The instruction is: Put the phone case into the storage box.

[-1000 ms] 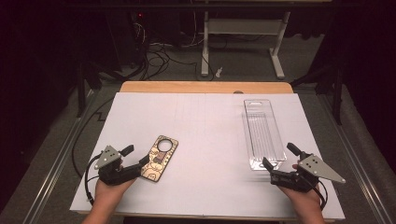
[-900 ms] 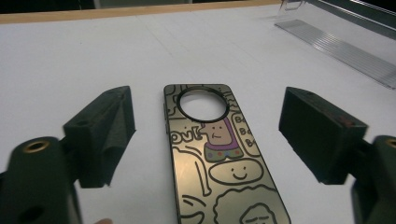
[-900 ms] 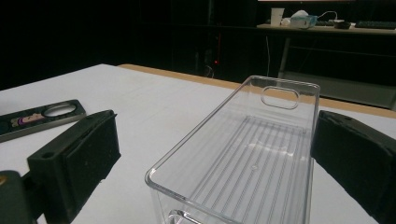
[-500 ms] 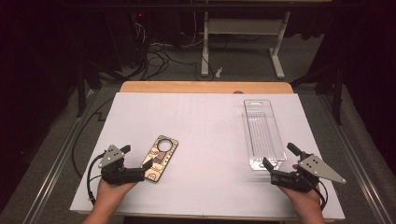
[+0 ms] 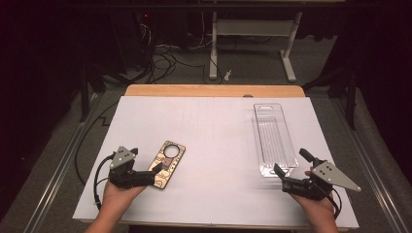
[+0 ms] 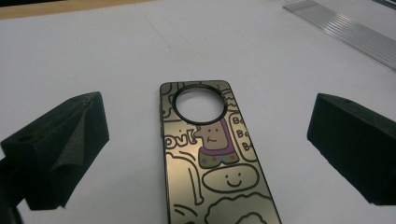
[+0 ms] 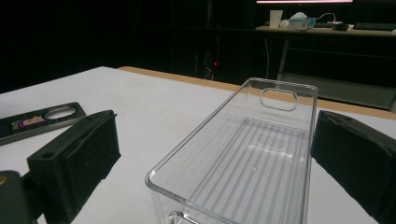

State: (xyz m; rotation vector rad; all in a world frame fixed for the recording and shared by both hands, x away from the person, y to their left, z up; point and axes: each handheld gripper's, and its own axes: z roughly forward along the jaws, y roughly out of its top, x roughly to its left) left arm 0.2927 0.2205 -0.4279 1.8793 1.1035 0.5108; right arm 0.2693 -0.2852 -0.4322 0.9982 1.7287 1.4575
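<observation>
Now the left gripper (image 5: pixel 154 175) has just been opening its jaws — released, wide either side of the phone case (image 6: pixel 210 158), which lies flat on the table (image 5: pixel 214 126). Right gripper (image 5: pixel 278 174) — jaws spread, flanking the clear tray (image 7: pixel 243 163), no grip. Case looks freed for re-grasping.

A dim lab or recording room is suggested. A white-covered table (image 5: pixel 214 126) is lit at the frame's centre, while tangled cables (image 5: pixel 165 53) and a white desk frame (image 5: pixel 252 29) are seen in the dark upper part.
</observation>
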